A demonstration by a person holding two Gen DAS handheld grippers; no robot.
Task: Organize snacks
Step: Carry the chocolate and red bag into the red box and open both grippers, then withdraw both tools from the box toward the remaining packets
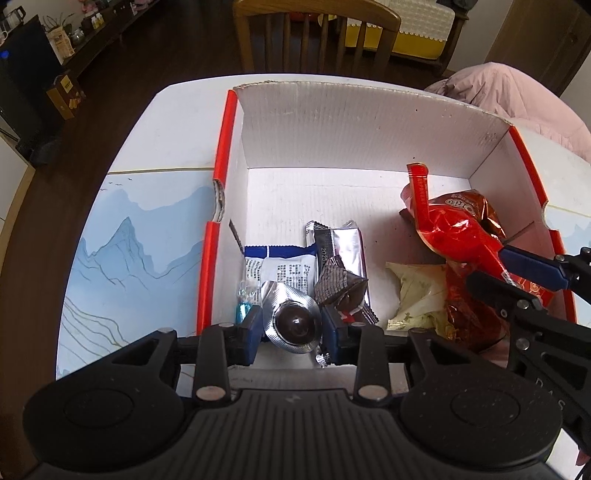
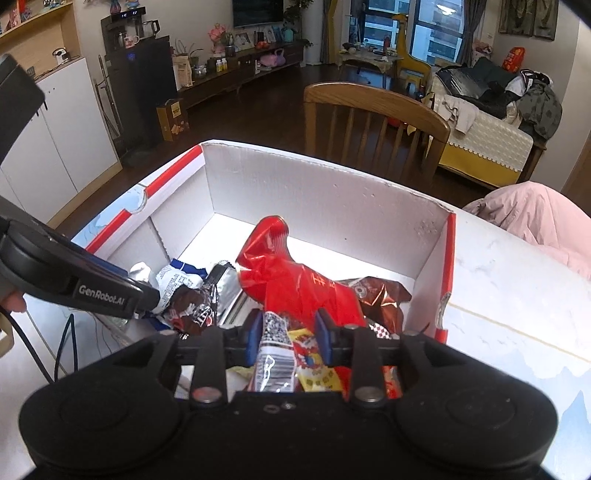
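A white cardboard box (image 1: 332,122) with red rims holds the snacks. Over its near left corner my left gripper (image 1: 291,328) points down, shut on a silver foil cup (image 1: 293,325) with a dark chocolate dome. Beside it lie a blue-and-white packet (image 1: 280,266), a silver bar (image 1: 347,243) and a brown wrapped chocolate (image 1: 336,284). On the box's right side a red packet (image 2: 295,280) rests on a brown Oreo pack (image 2: 380,291). My right gripper (image 2: 288,332) is open, with the red packet's tail lying loose between its fingers.
A cream-yellow packet (image 1: 417,291) and a small blue candy (image 1: 242,310) also lie in the box. The box stands on a table with a blue mountain-print mat (image 1: 129,258). A wooden chair (image 1: 317,29) and a pink garment (image 1: 517,96) are beyond it.
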